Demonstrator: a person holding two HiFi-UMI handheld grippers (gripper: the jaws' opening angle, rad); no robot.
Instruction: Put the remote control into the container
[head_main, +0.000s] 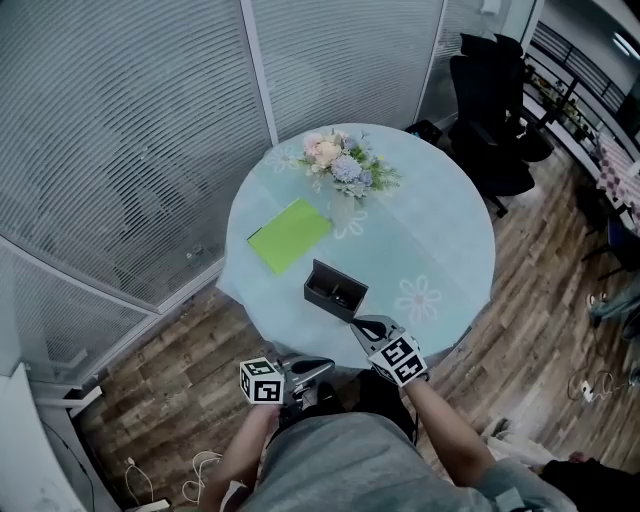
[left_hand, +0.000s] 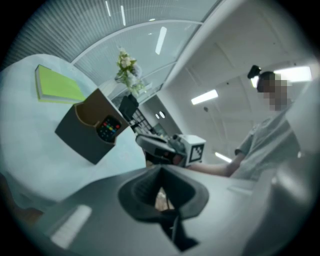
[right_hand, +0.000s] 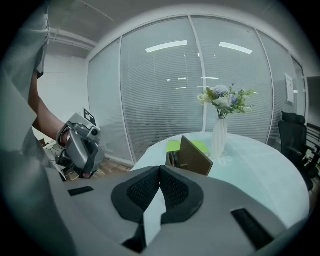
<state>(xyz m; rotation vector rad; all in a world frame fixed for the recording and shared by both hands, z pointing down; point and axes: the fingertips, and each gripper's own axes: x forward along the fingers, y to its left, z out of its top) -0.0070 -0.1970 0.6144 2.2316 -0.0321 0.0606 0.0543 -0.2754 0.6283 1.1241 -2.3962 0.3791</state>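
- Your left gripper (head_main: 322, 368) sits off the near edge of the table (head_main: 440, 240), over the wooden floor. In the left gripper view its jaws are pressed together with nothing between them.
- Your right gripper (head_main: 360, 323) is over the near edge of the table, just beside the container (head_main: 313, 290) and on its right. It is tilted downward. In the right gripper view its jaws meet at the tips and hold nothing.
- The remote control (left_hand: 107, 128) lies inside the container (left_hand: 80, 137). The left gripper view shows its coloured buttons facing out through the open top.
- The container is a dark rectangular box. It stands on the pale blue tablecloth near your side of the table, clear of both grippers.
- A green notebook (head_main: 290, 235) lies flat on the cloth beyond the container and to its left, close to it but not touching.
- A white vase (right_hand: 219, 137) of flowers (head_main: 340, 160) stands upright near the far edge of the table, well apart from the container.
- From the left gripper view your right gripper (left_hand: 142, 142) shows to the right of the container. From the right gripper view your left gripper (right_hand: 82, 152) hangs to the left, clear of the table.
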